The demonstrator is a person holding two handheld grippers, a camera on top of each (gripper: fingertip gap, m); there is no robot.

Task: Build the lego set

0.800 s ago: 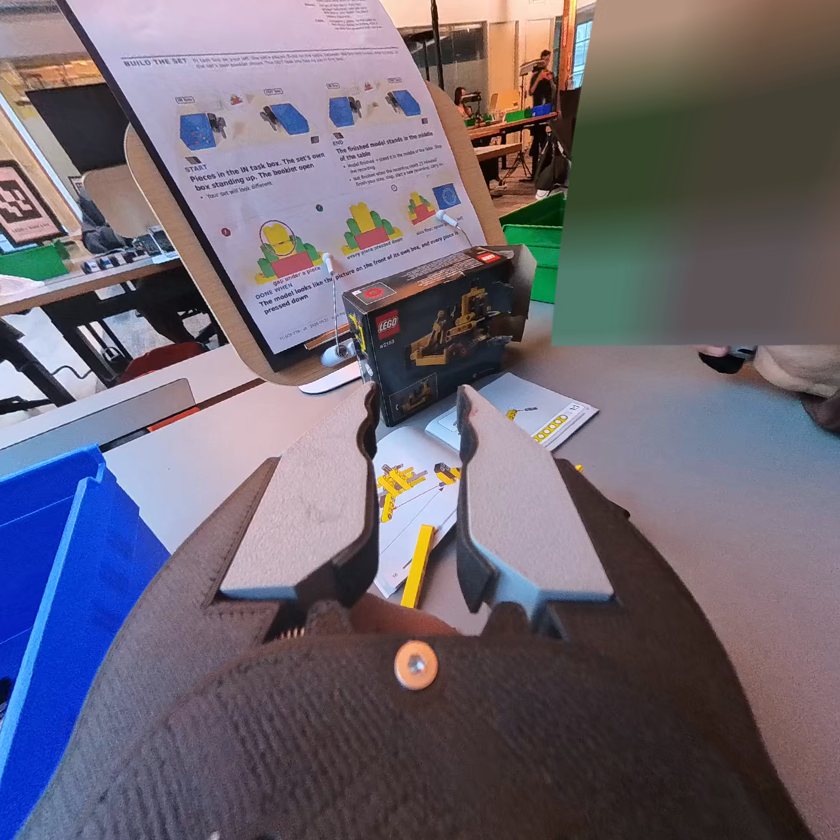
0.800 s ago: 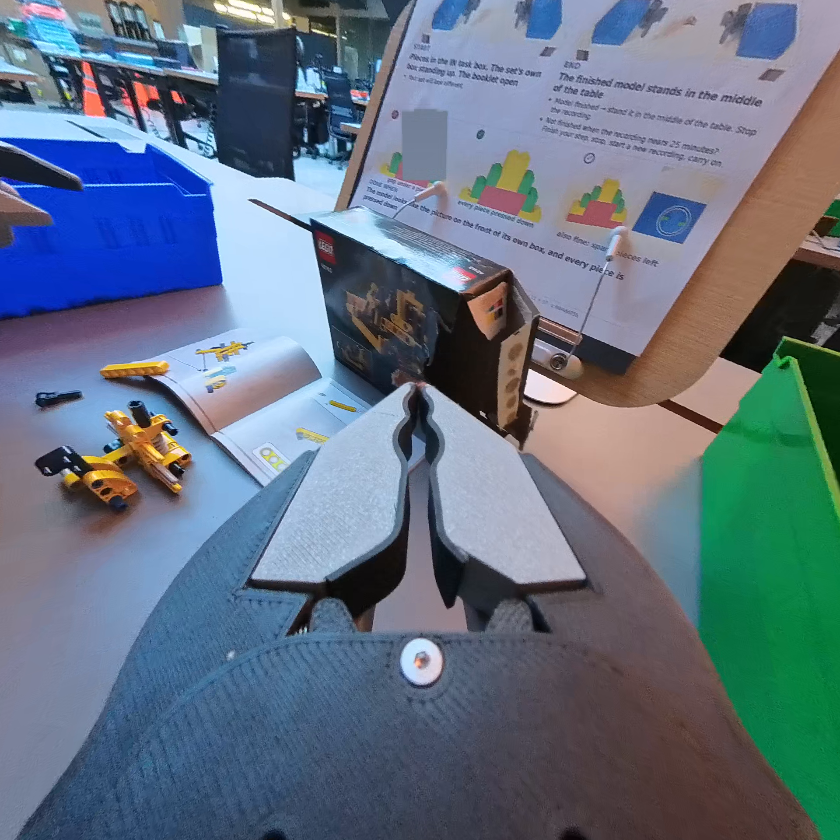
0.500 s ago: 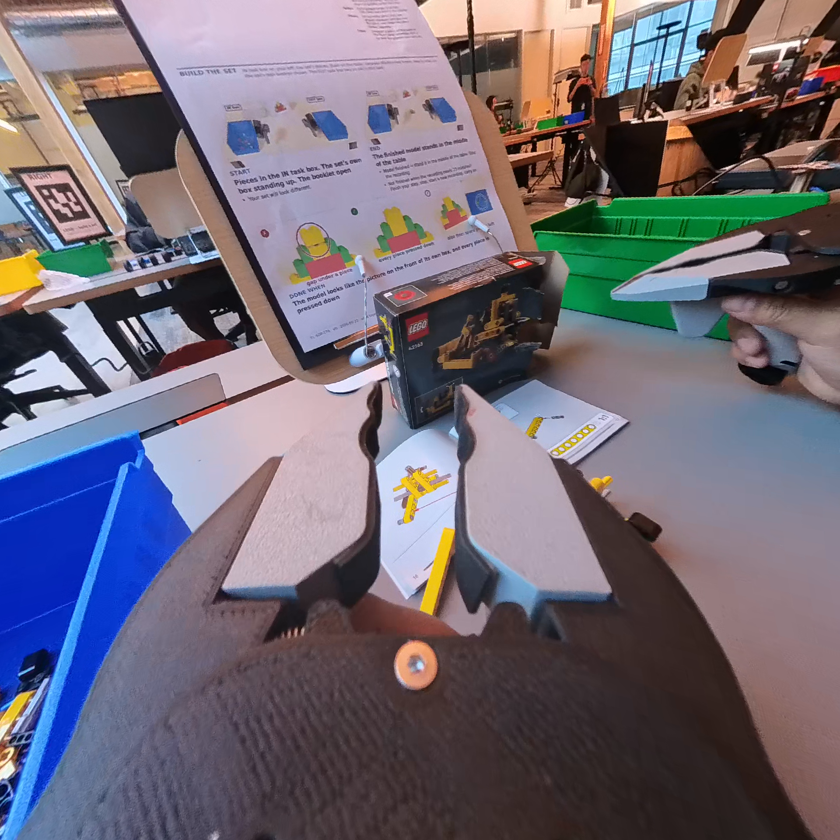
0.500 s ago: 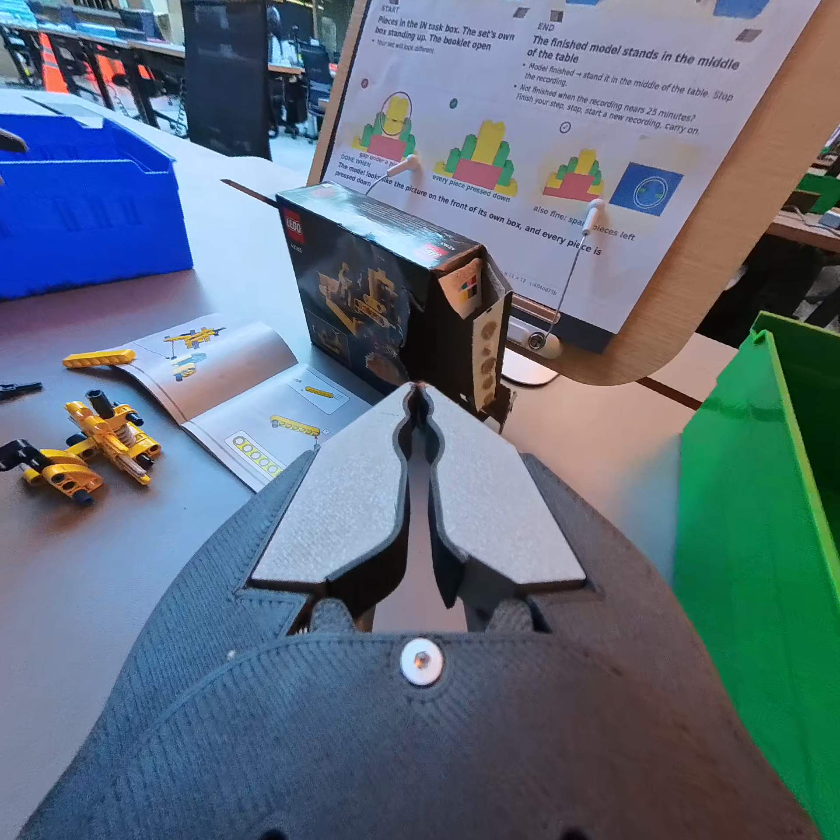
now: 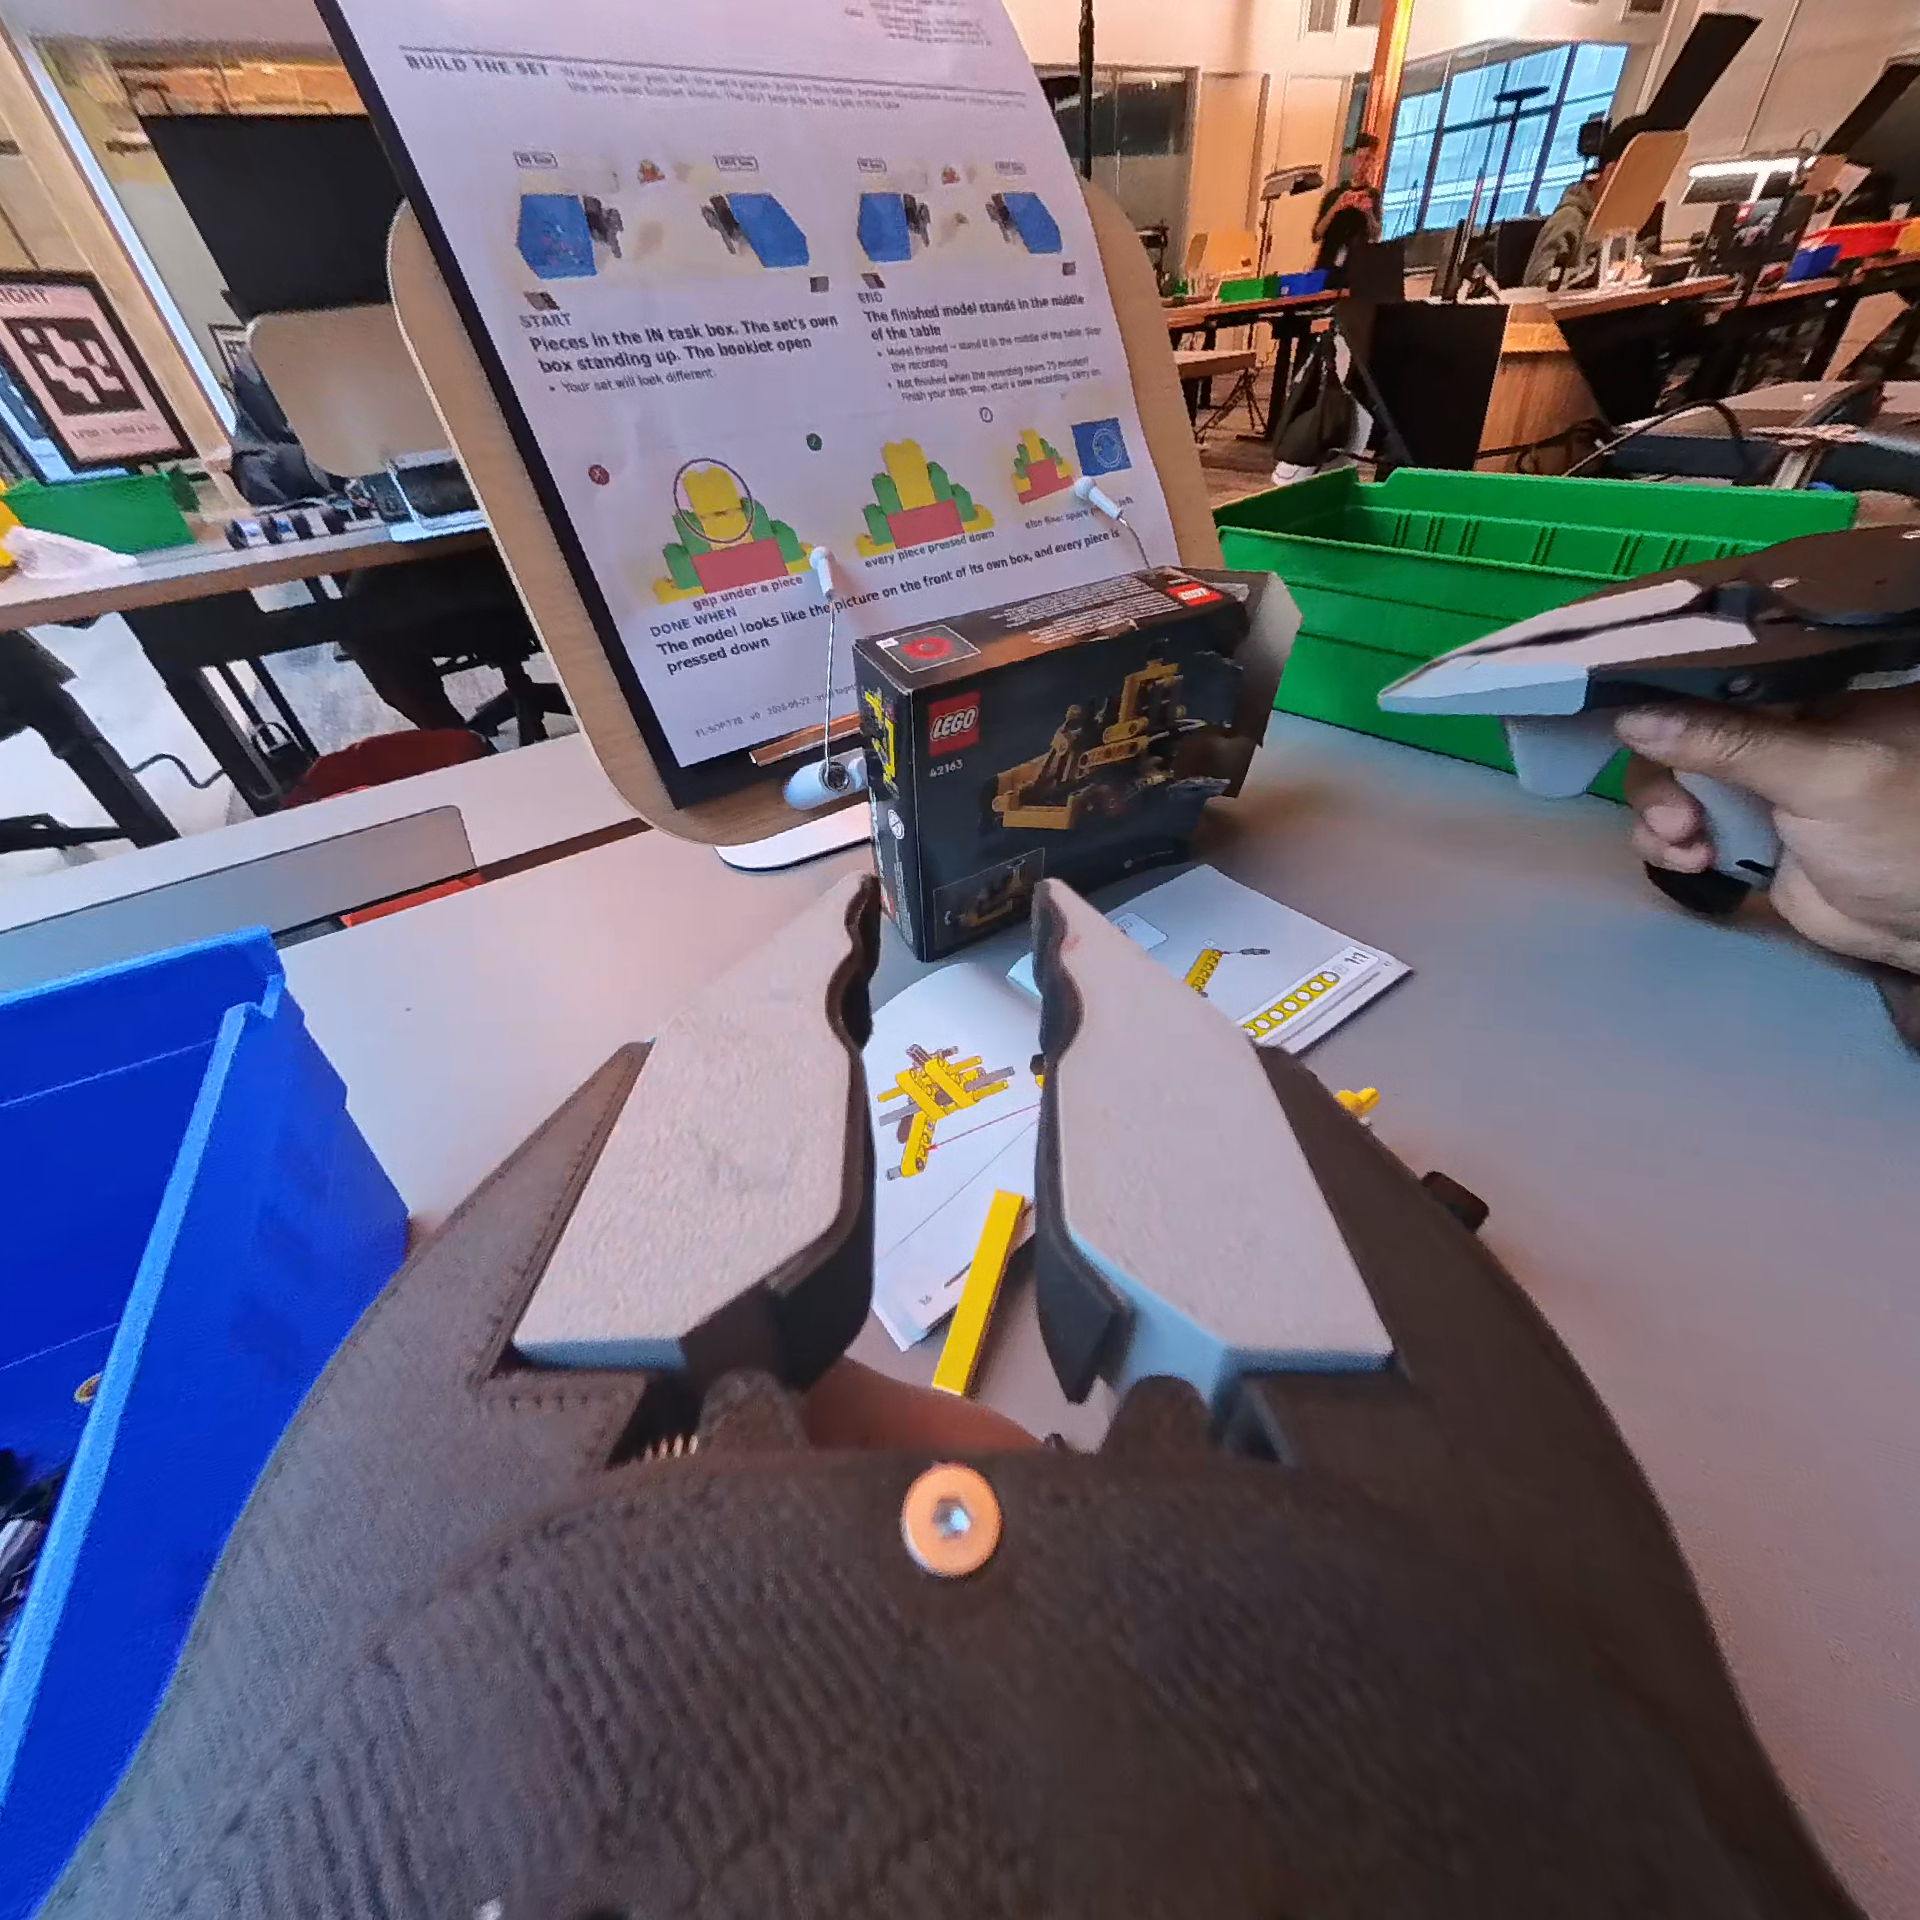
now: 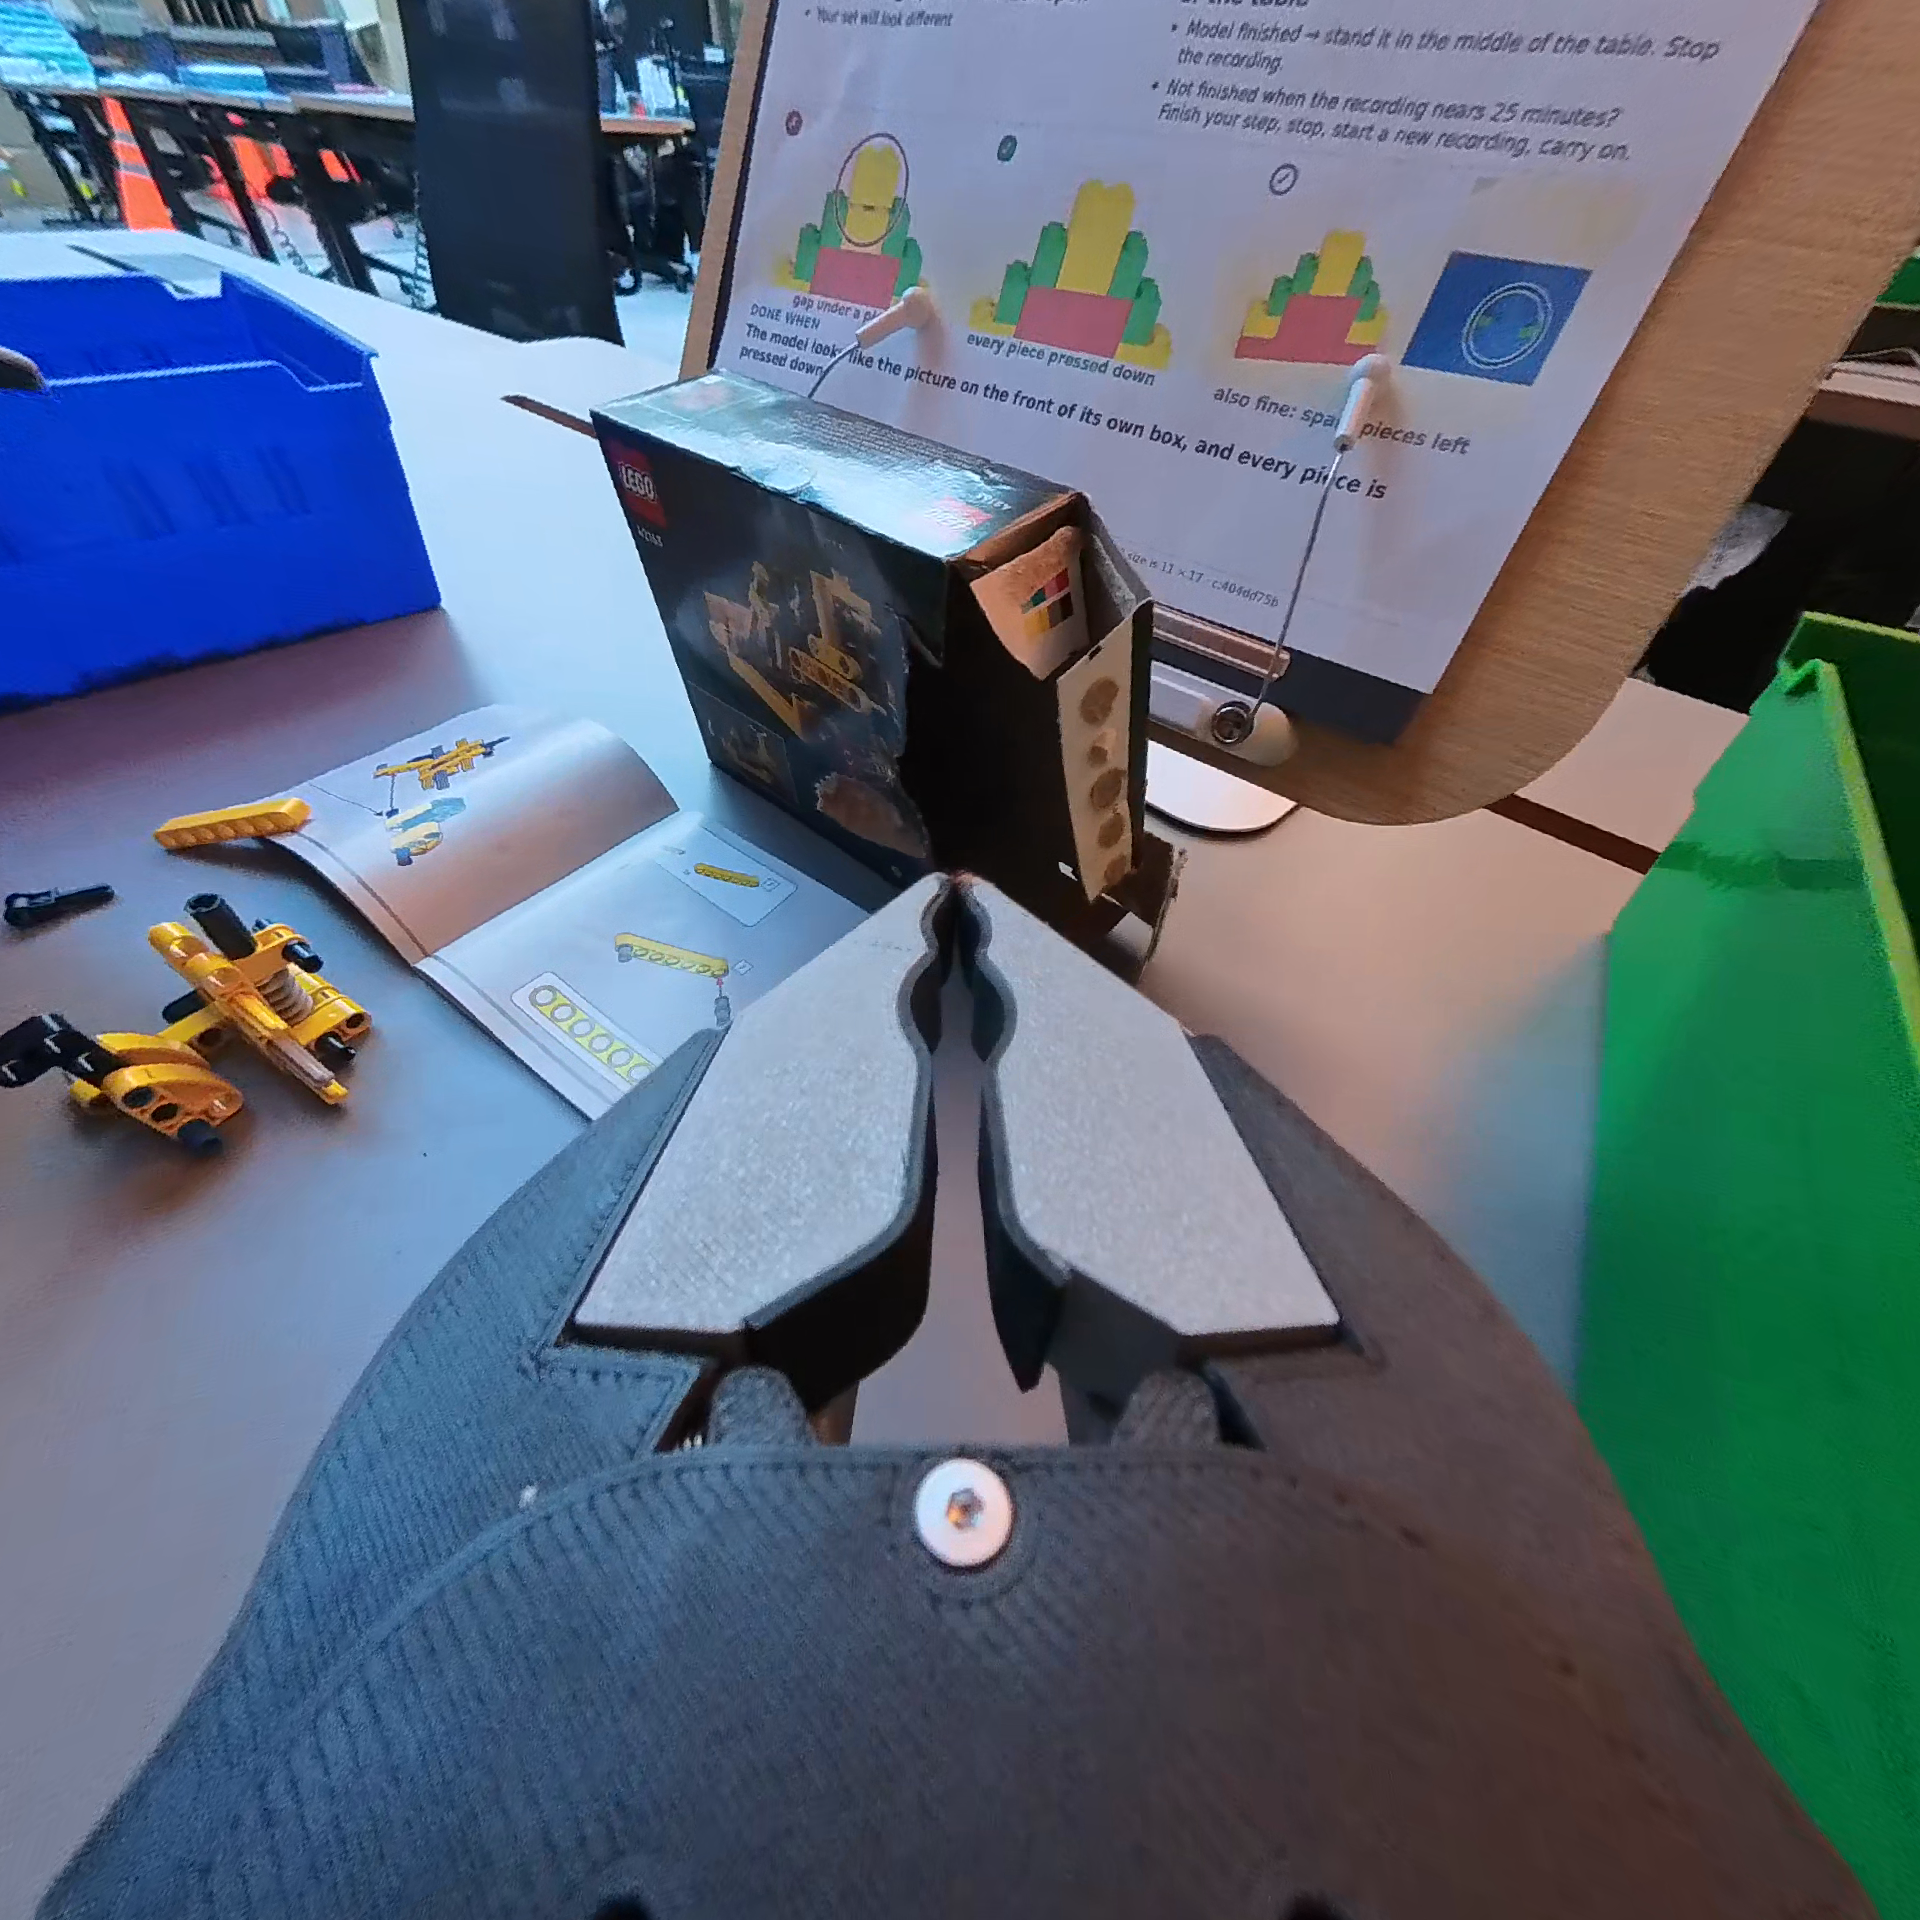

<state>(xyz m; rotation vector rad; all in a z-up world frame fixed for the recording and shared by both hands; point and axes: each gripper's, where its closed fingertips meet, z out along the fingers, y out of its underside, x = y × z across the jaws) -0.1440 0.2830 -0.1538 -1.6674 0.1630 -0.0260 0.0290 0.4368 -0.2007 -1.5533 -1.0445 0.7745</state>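
Note:
A part-built yellow and black model (image 6: 223, 1023) lies on the grey table at the left of the right wrist view. A yellow beam (image 6: 231, 823) lies at the edge of the open booklet (image 6: 540, 862), and also shows in the left wrist view (image 5: 977, 1288). A small black pin (image 6: 57, 902) lies to the left. The black set box (image 5: 1049, 758) stands behind the booklet (image 5: 1278, 977). My left gripper (image 5: 951, 904) is open and empty above the booklet. My right gripper (image 6: 954, 883) is shut and empty, pointing at the box (image 6: 862, 644); it also shows at the right of the left wrist view (image 5: 1403, 698).
A blue bin (image 5: 145, 1226) stands at the left, also in the right wrist view (image 6: 187, 488). A green bin (image 6: 1787, 1143) stands at the right, also in the left wrist view (image 5: 1475, 582). An instruction board (image 5: 769, 395) stands behind the box. A hand (image 5: 1808, 821) holds the right gripper. Across from one pair of fingers to the other is roughly 25 centimeters.
The left gripper has swung slightly so the right gripper and hand come into view. The right gripper has moved closer to the box, still shut.

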